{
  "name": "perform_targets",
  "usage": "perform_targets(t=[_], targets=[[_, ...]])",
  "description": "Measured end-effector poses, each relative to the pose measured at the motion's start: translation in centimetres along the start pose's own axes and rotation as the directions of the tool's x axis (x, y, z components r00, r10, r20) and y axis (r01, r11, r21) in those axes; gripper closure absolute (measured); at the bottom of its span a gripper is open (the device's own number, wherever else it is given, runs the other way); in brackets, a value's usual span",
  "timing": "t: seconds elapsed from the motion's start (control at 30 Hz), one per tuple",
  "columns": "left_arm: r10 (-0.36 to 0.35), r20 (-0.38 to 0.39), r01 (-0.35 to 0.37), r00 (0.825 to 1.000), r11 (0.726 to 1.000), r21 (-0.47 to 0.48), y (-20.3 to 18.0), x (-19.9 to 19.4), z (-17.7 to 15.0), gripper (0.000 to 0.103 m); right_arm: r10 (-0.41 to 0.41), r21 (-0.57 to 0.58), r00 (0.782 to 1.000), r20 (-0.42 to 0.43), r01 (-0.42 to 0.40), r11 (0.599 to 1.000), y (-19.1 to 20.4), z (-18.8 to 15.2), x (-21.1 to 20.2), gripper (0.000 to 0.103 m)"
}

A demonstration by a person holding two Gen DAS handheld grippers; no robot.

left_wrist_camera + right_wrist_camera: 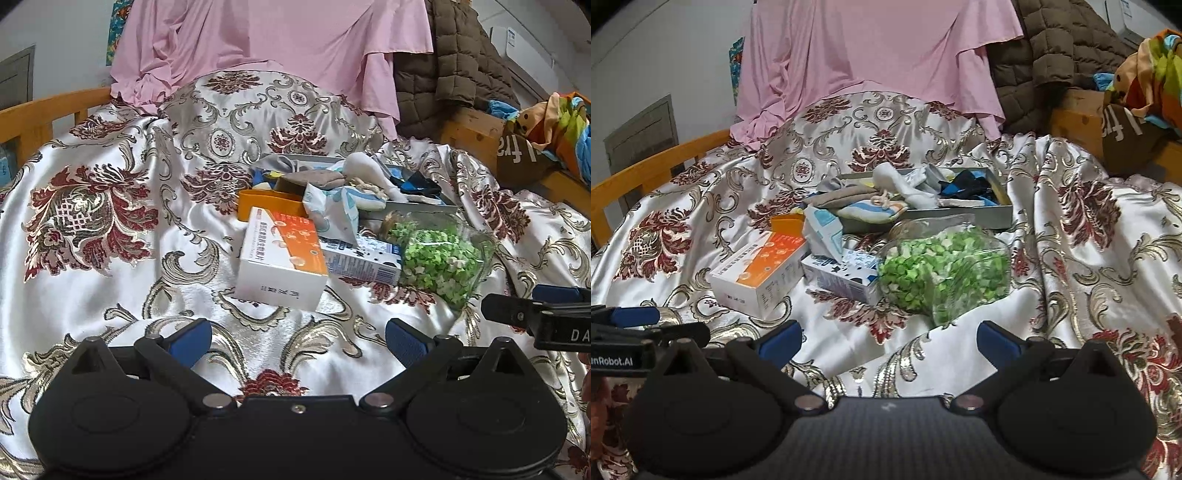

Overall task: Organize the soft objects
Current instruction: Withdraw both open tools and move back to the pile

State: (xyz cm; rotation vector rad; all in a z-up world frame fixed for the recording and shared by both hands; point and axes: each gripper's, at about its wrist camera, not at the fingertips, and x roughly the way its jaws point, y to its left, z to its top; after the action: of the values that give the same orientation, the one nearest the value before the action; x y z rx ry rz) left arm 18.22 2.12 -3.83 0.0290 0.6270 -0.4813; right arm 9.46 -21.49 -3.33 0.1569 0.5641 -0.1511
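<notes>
Both tools, left (298, 338) and right (889, 339), gape wide and empty at lower frame; socks (916, 190) fill a tray (979, 214) at centre, boxes beside.

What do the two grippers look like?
Both the left gripper and the right gripper are matte black, with blue finger pads, rounded black housings and silver screws. White lettering marks their sides. No cables or sleeves show.

Orange-white carton (281, 258) lay beside blue-white carton (362, 260); clear bag of green bits (945, 273) alongside; brown quilted jacket (454, 62) behind.
</notes>
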Motion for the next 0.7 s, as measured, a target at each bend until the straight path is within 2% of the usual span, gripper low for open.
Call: perform_targets(t=[0.5, 0.7], targets=[[0.055, 0.017, -0.054, 0.998, 0.998, -0.040, 2.0, 1.2, 2.5, 0.001, 0.059, -0.008, 0.998, 0.006, -0.059, 0.998, 1.1, 0.5, 2.2, 0.000], [0.086, 0.032, -0.084, 0.996, 0.995, -0.059, 3.4, 2.3, 4.6, 0.001, 0.079, -0.058, 0.996, 0.039, -0.077, 0.995, 2.1, 1.6, 3.5, 0.000]])
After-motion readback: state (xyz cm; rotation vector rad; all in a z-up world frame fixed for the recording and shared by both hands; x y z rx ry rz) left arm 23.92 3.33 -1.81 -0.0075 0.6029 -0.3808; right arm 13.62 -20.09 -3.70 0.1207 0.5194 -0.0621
